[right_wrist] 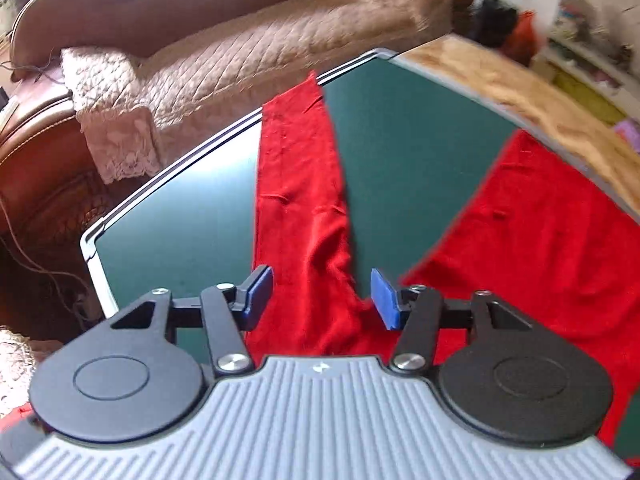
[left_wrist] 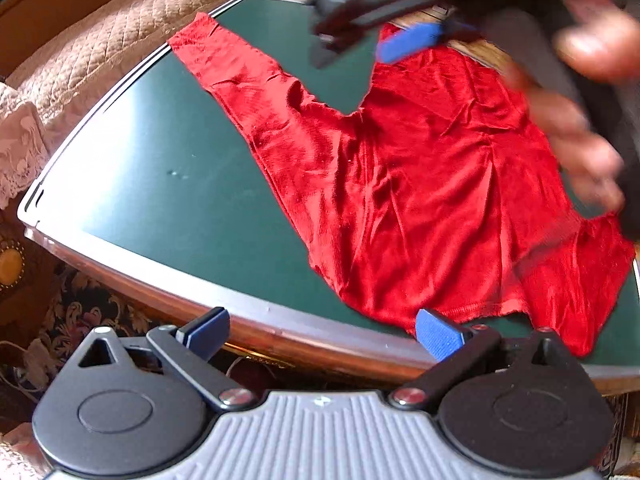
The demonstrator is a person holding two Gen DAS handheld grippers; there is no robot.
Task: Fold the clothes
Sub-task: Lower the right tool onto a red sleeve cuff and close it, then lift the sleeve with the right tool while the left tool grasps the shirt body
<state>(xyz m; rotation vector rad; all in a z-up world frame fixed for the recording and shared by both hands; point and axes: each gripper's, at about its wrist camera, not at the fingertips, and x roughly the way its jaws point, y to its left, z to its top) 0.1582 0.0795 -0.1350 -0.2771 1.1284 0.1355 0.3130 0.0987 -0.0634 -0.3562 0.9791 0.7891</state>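
Red garment [left_wrist: 420, 184] spread flat on green desk [left_wrist: 160, 152], one sleeve [right_wrist: 300, 200] running straight ahead of the gaping, empty right claw [right_wrist: 320, 298] — nearer than the left claw [left_wrist: 324, 334], likewise open, at the hem.

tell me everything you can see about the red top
The red top is a long-sleeved garment of soft, slightly shiny, velvety-looking cloth, lying spread and wrinkled on the green mat. One sleeve stretches straight out to the mat's far edge, its cuff reaching the rim. The hem has a stitched edge near the left claw, which is open, with one pad at that hem; contact is unclear. The right claw is open above the sleeve's base, holding nothing. A blurred hand is over the body.
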